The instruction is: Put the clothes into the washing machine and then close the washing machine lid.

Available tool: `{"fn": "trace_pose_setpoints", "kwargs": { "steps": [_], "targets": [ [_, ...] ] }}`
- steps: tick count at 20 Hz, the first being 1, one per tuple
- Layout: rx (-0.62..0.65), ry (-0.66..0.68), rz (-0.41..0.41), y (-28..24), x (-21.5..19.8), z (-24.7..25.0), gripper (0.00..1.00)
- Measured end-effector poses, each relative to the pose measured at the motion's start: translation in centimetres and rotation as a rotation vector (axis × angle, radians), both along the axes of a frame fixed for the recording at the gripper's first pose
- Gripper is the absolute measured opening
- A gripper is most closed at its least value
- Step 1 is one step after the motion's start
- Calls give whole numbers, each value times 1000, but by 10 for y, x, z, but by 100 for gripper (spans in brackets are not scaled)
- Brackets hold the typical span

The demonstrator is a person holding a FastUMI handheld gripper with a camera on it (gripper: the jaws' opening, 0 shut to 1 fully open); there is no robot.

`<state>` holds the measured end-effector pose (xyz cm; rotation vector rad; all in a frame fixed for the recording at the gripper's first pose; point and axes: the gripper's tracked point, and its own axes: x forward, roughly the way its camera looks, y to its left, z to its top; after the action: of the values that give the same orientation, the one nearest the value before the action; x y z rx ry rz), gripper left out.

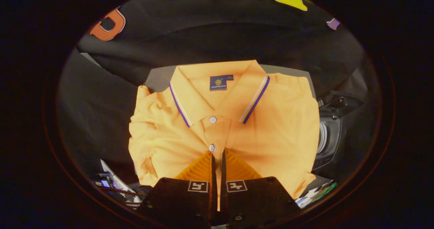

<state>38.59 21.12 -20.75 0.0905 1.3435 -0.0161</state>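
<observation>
1. While pinched almost together just below the lower placket button [212, 148], with only a thin slit left and orange cloth showing in it: gripper [217, 156] apparently clamped on a fold of the orange polo shirt [271, 130].
2. Shirt folded, front up, striped collar [183, 100] farthest from the fingers, spread across a grey surface [159, 78] and reaching beyond the fingertips on both sides.
3. Off to the right of the shirt, partly hidden by its edge: a dark appliance with a pale ring [327, 137], probably the washing machine. Cannot tell whether its lid stands open.
4. Step in hand, as a judgement: taking hold of the shirt, the first half of the task. Nothing in the machine yet, lid not yet dealt with.
5. Next move, as a judgement: lift with the pinch kept firm, let the loose cloth hang free of the surface, carry it right toward the appliance's opening, then release well inside.
6. Risk: a thin fold slipping out of the grip, or a trailing sleeve catching on the rim.
</observation>
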Motion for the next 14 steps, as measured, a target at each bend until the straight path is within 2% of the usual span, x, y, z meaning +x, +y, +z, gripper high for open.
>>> {"fn": "trace_pose_setpoints", "kwargs": {
  "steps": [8, 14],
  "targets": [
    [25, -60, -4, -5, 5, 39, 6],
    [72, -98, -37, -9, 8, 63, 6]
  ]
}}
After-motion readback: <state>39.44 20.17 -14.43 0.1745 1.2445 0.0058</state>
